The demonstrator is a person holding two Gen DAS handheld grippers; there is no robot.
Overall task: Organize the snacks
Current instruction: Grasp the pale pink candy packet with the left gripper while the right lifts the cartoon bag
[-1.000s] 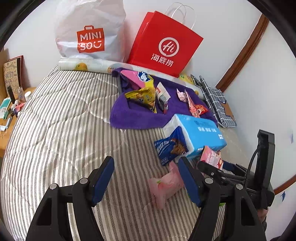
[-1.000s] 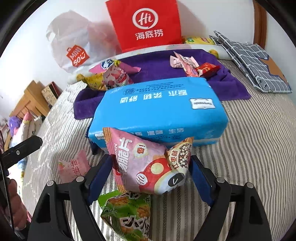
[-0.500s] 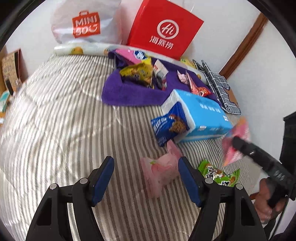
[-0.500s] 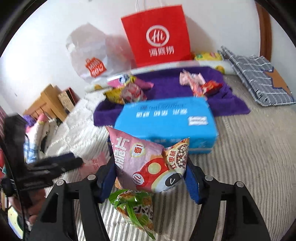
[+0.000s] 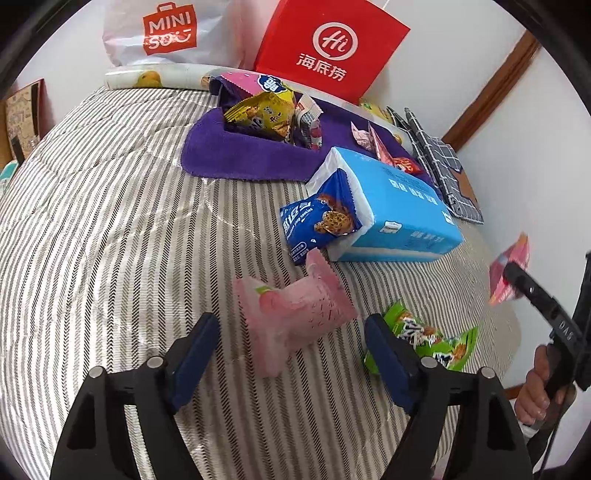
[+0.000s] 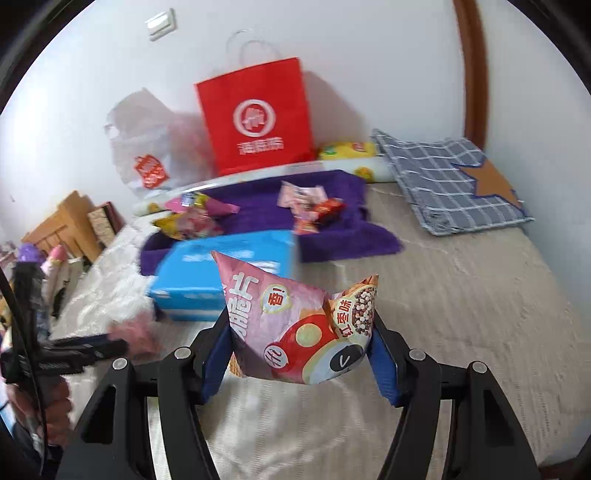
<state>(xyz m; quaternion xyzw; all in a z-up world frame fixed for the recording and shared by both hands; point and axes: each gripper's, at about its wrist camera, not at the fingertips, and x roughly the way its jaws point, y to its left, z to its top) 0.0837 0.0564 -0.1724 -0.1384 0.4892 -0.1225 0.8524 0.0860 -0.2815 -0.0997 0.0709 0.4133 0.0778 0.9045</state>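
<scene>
Right tongs (image 6: 299, 350) clamped on a pink snack bag (image 6: 295, 325), lifted clear of the striped bed (image 6: 461, 302), blue tissue pack (image 6: 225, 273) beyond. Left tongs (image 5: 291, 343) spreading wider over a pale pink packet (image 5: 291, 314) lying on the bed, pads not touching it. Green packet (image 5: 428, 339) just right; more snacks far off on the purple towel (image 5: 251, 155).

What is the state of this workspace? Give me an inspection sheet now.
Surface: striped bedspread.
Job's things: pink snack bag held in air; pale pink packet, green packet and blue cookie packet on bedspread; more snacks on purple towel.
Clutter: blue tissue pack, checked cloth.
Grippers: left gripper opening around pale pink packet; right gripper clamps snack bag.
Cables: nothing seen.
Surroundings: red paper bag, white plastic bag, wall.
</scene>
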